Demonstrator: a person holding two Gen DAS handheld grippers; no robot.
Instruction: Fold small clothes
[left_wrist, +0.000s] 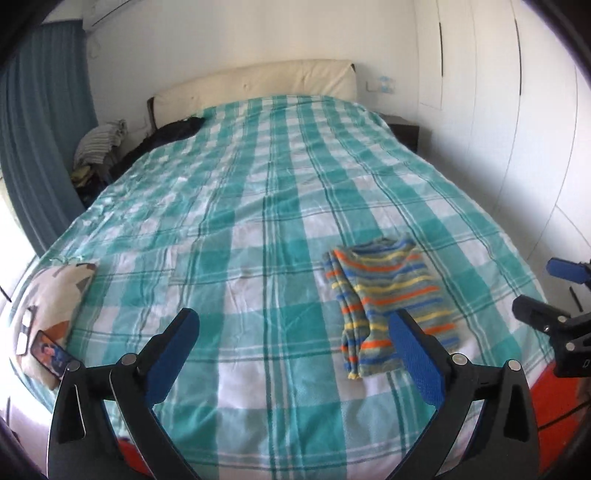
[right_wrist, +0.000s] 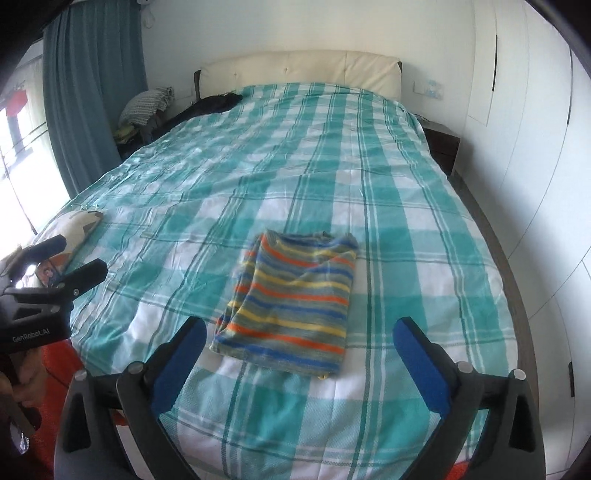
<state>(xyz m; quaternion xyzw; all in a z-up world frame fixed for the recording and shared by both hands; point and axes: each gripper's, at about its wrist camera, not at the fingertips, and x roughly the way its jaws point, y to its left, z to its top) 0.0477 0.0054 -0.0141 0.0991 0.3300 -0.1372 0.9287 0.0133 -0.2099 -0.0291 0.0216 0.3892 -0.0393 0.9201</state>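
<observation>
The striped garment (right_wrist: 291, 295) lies folded into a compact rectangle on the checked bedspread (right_wrist: 332, 166), near its foot end. Left gripper (left_wrist: 291, 354) and right gripper (right_wrist: 299, 362) hover before it, fingers spread, empty. Folding appears complete.

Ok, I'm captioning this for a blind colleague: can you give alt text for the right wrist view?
A folded striped shirt lies on a teal-and-white checked bed, just beyond the open right gripper, which holds nothing. The left gripper shows at the left edge, open too, with a white wardrobe along the right.
</observation>
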